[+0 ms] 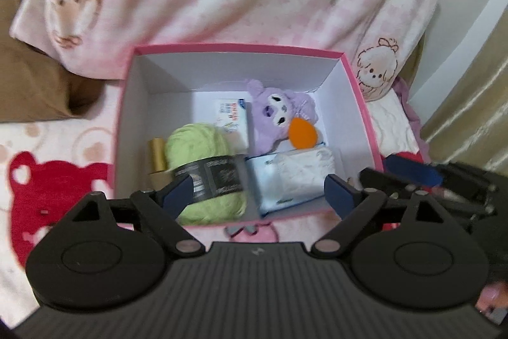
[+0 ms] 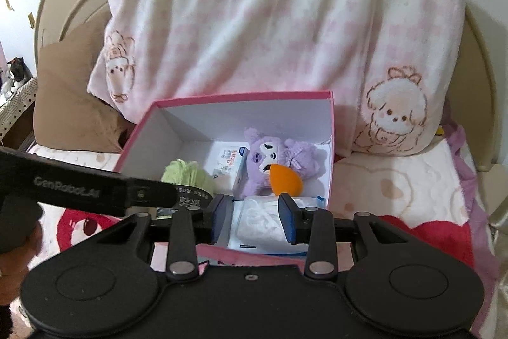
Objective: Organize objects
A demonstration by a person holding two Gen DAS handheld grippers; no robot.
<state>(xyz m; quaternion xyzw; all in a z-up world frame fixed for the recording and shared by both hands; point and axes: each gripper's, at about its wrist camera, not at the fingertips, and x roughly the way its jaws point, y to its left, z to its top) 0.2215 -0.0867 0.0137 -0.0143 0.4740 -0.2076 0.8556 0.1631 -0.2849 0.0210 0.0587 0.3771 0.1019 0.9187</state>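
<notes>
Now we find both tongs, left (image 1: 254,191) and right (image 2: 254,220), apart and empty; the yarn skein (image 1: 203,161) is soft and light, best pinched at its paper band.

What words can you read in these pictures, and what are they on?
"GenRobot.AI": on the left gripper, seen from the right wrist camera.
Small white box: red and blue print, too blurred to read.
Black band on the green yarn: pale print, too blurred to read.
</notes>
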